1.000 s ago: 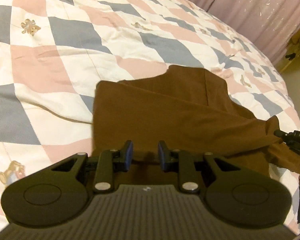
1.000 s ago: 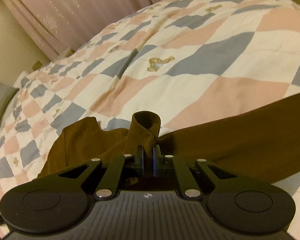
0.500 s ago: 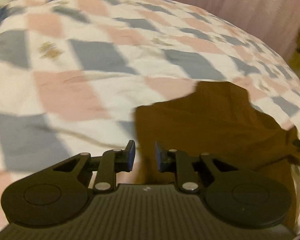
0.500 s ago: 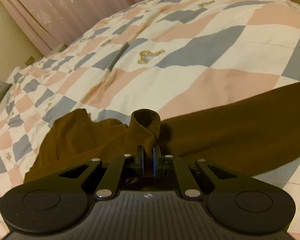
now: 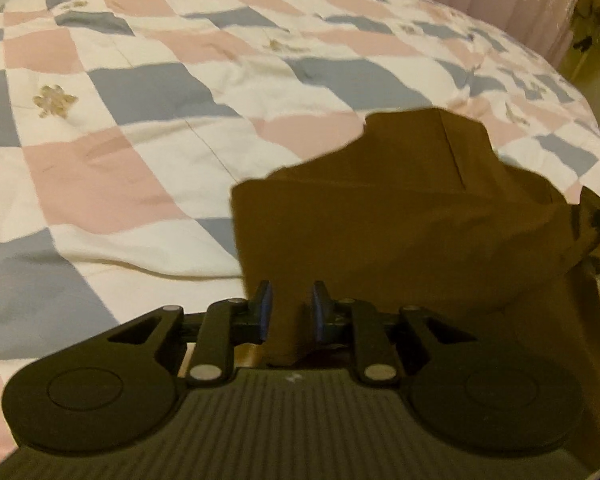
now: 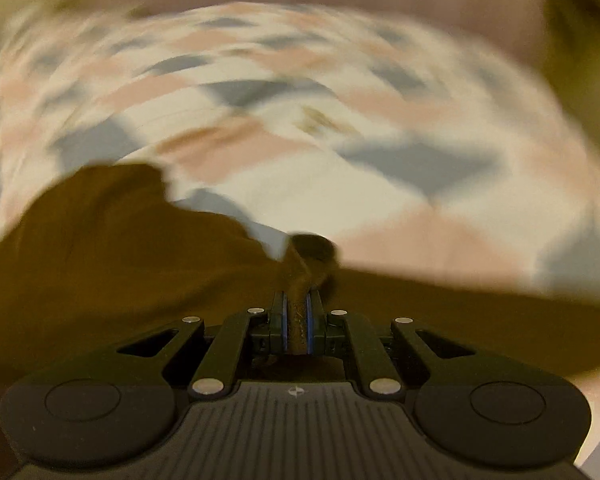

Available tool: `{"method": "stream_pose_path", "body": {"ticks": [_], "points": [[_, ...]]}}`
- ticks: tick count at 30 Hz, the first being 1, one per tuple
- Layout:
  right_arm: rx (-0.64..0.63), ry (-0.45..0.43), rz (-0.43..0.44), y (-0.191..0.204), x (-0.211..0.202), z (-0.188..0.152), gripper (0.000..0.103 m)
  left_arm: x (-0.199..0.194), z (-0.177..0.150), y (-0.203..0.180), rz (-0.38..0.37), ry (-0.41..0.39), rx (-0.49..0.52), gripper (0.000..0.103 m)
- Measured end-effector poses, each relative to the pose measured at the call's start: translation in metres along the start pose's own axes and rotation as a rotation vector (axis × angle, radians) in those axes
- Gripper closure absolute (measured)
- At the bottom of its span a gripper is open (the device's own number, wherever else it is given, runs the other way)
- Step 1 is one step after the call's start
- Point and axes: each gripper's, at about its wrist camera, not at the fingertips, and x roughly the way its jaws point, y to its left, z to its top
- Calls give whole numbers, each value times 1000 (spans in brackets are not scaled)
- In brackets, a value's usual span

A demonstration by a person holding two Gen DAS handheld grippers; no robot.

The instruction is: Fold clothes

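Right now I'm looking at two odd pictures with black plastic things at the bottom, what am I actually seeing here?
Those black things are two handheld grippers; a person holds one in each hand, and each carries a wide-angle camera looking along its jaws. One picture comes from the left gripper, the other, blurred, from the right gripper. Below lies a checked quilt in pink, grey and white, with a brown garment on it. The right jaws are clamped on a bunched edge of the garment. The left jaws stand a little apart with brown cloth between them; whether they pinch it is unclear.
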Motion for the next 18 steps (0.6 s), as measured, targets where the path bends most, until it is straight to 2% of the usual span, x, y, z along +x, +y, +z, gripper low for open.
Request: {"method": "stream_pose_path", "body": {"ticks": [2,6,7,9,11,13,14,15,18], "points": [[-160,14,17,40,3,-1,92,-5,3,2,-9,-3,-17,86],[-236,58,119,79,21,-17,87,-6,5,-3,-17,0,-2,86],[-237,58,142,82,20,-20,82,-6,5,-4,-24,5,0,86],[-224,60,172,80,11,-25,53,-6,4,-4,-35,8,3,86],[-145,1,211,66,-6,-25,56,-6,5,-7,-46,8,8,86],[-25,-65,261,46,-19,-22,71,-4,7,-11,-65,-4,9,86],[18,-75,263,40,-18,-21,85,-3,8,-14,-72,-9,10,86],[41,-65,253,38,-9,-21,88,0,9,-17,-76,-13,13,86],[112,-33,224,31,17,-22,88,12,12,-26,-76,-17,19,86]]}}
